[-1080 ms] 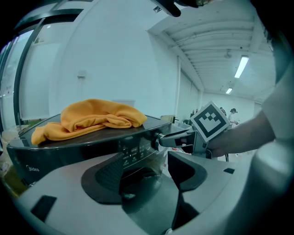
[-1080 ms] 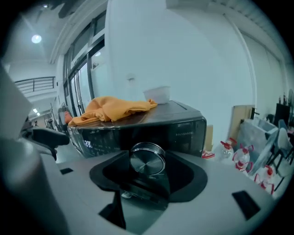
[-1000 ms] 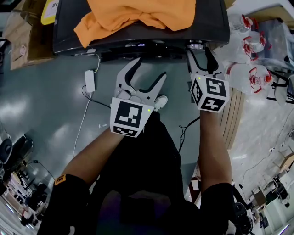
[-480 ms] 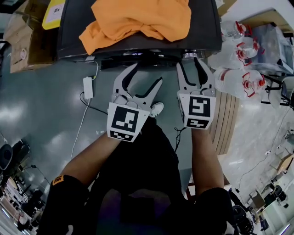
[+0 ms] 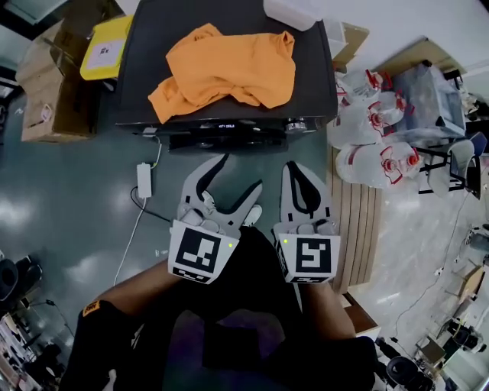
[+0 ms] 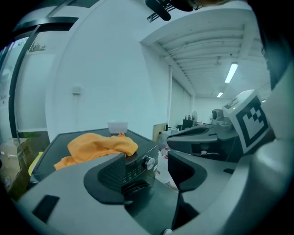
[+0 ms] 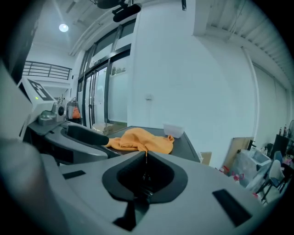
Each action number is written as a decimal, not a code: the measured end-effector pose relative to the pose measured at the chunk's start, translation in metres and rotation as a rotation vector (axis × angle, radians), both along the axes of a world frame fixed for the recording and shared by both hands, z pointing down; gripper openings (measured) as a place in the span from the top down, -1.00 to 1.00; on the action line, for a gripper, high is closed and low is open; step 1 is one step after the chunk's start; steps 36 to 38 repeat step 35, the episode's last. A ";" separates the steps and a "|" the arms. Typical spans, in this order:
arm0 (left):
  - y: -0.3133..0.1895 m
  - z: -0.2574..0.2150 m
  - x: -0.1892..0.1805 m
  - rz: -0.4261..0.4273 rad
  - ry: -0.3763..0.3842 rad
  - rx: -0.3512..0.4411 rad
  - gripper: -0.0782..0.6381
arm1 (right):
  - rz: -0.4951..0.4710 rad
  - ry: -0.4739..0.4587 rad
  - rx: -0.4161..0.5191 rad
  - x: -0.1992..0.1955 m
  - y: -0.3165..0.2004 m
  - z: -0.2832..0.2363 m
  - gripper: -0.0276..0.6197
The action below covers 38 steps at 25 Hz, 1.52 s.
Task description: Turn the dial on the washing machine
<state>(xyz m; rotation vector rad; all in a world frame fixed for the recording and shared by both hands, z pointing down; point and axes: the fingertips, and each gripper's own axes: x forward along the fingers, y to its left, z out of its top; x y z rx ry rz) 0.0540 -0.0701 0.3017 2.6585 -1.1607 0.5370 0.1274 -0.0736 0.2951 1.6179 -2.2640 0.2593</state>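
The black washing machine [image 5: 145, 61] stands ahead with an orange cloth [image 5: 229, 69] lying on its lid. Its silver dial [image 5: 294, 124] sits at the right end of the front panel and also shows in the left gripper view as dial [image 6: 148, 161]. My left gripper [image 5: 238, 174] is held open and empty, short of the panel. Beside it, my right gripper [image 5: 296, 166] hangs below the dial and apart from it. Its jaws are closing, tips together, with nothing between them. In the right gripper view the right gripper [image 7: 146, 153] shows its pads meeting in front of the cloth [image 7: 140, 139].
A white tub [image 5: 294, 11] sits at the lid's far edge. Cardboard boxes [image 5: 46, 84] and a yellow item [image 5: 107, 46] stand at the left. A white power adapter [image 5: 144, 172] with its cord lies on the floor. Plastic jugs [image 5: 367, 122] and a wooden pallet [image 5: 359, 229] are on the right.
Both grippers have drawn back from the machine. The right gripper, whose open jaws reached up to the dial, has come away from it and shut.
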 end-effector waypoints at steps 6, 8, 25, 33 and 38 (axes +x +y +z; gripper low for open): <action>0.012 -0.027 -0.007 -0.004 0.039 -0.008 -0.04 | 0.006 -0.023 0.046 0.000 0.015 -0.036 0.86; 0.012 -0.036 -0.009 -0.003 0.049 0.006 -0.04 | 0.007 -0.029 0.053 -0.002 0.018 -0.045 0.87; 0.015 -0.046 -0.024 -0.011 0.052 0.035 -0.04 | 0.004 -0.024 0.054 -0.024 0.028 -0.051 0.87; 0.017 -0.040 -0.022 -0.006 0.060 0.003 -0.04 | 0.007 -0.025 0.059 -0.023 0.028 -0.051 0.87; 0.014 -0.042 -0.021 0.004 0.059 0.028 -0.04 | 0.008 -0.027 0.060 -0.023 0.028 -0.050 0.87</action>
